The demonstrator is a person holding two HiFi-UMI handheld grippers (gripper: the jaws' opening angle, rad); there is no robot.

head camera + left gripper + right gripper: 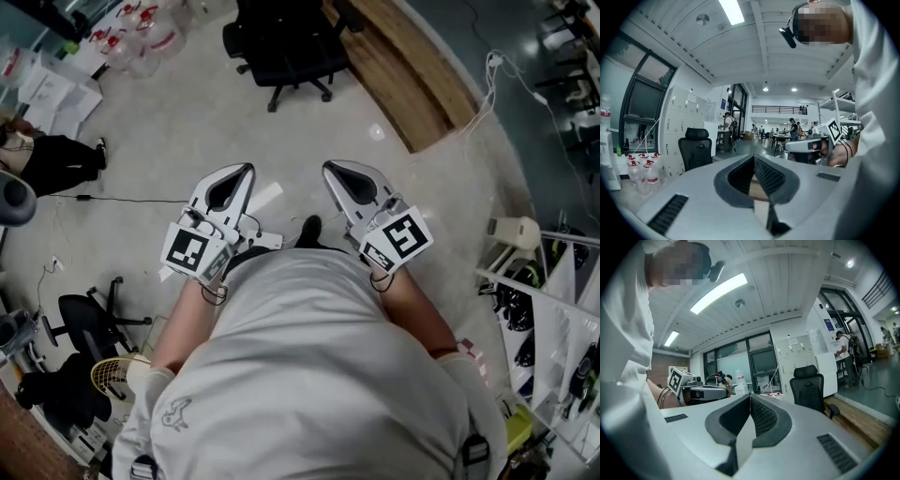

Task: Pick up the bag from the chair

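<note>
A black office chair (pixel 286 42) stands on the pale floor ahead of me; it also shows in the left gripper view (pixel 696 150) and in the right gripper view (pixel 808 385). I cannot make out a bag on its dark seat. I hold both grippers side by side in front of my waist, pointing toward the chair and well short of it. The left gripper (pixel 246 171) (pixel 753 157) has its jaws pressed together with nothing between them. The right gripper (pixel 330 168) (pixel 750 398) is likewise shut and empty.
A raised wooden platform (pixel 403 66) runs beside the chair at the right. Water bottles (pixel 141 37) stand at the far left, and a person in black (pixel 47 159) is at the left. A second black chair (pixel 84 323) stands at the near left, and white shelves (pixel 553 300) at the right.
</note>
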